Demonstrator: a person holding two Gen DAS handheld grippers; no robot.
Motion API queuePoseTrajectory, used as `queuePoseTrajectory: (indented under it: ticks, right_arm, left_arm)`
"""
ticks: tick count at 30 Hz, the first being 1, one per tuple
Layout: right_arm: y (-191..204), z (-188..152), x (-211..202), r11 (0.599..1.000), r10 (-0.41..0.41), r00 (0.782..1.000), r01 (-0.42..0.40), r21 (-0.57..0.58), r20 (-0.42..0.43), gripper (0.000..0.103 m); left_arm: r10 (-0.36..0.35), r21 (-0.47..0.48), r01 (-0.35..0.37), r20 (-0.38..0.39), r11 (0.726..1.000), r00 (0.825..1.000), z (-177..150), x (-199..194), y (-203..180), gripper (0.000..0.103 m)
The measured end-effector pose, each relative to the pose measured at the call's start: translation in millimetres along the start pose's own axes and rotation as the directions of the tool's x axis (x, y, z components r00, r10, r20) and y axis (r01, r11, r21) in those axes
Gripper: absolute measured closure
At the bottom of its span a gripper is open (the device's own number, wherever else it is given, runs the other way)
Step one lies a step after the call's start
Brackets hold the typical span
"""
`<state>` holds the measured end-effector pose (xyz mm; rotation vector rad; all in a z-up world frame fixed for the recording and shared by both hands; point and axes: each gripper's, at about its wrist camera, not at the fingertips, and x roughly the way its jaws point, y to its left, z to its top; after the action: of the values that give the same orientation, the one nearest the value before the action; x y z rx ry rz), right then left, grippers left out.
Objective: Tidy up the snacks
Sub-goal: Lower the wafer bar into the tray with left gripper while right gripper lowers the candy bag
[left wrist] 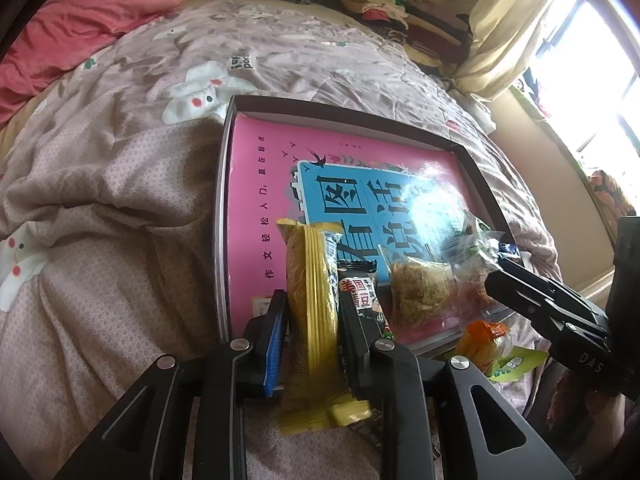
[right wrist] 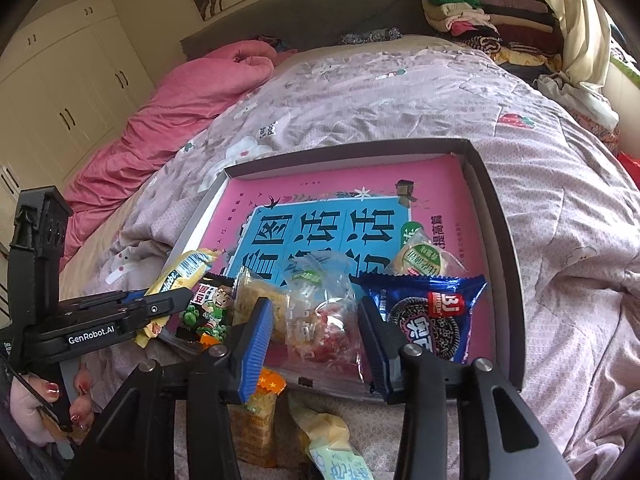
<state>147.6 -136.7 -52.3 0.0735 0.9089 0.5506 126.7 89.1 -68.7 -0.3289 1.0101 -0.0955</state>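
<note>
We clamped our left gripper [left wrist: 314, 312] on the yellow wafer pack [left wrist: 310, 300] at lower centre. Our right gripper [right wrist: 316, 328] stood apart around a clear snack bag [right wrist: 320, 312]; loosening might drop the wafer outside the tray [left wrist: 224, 208].

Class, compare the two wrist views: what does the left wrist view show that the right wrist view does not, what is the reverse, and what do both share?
Only the left wrist view: a window with bright daylight, and the left tongs seen from behind, gripping a yellow snack bar.

Only the right wrist view: cream wardrobe doors, a blue cookie packet in the tray, and a hand with painted nails.

Both: the black tray holding a pink book, the floral quilt, a pink blanket, and stacked clothes.
</note>
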Motion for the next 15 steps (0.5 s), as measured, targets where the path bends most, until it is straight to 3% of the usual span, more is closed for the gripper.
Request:
queuePoseTrajectory:
  ticks: [15]
  right_arm:
    - [-3.6,-3.7,-8.2,0.998,-0.055,0.998,0.055,-0.023,-0.001,0.059]
  left_arm:
    - [-0.002,-0.004,0.002,0.013,1.0,1.0,1.1,-7.3,4.3,0.069]
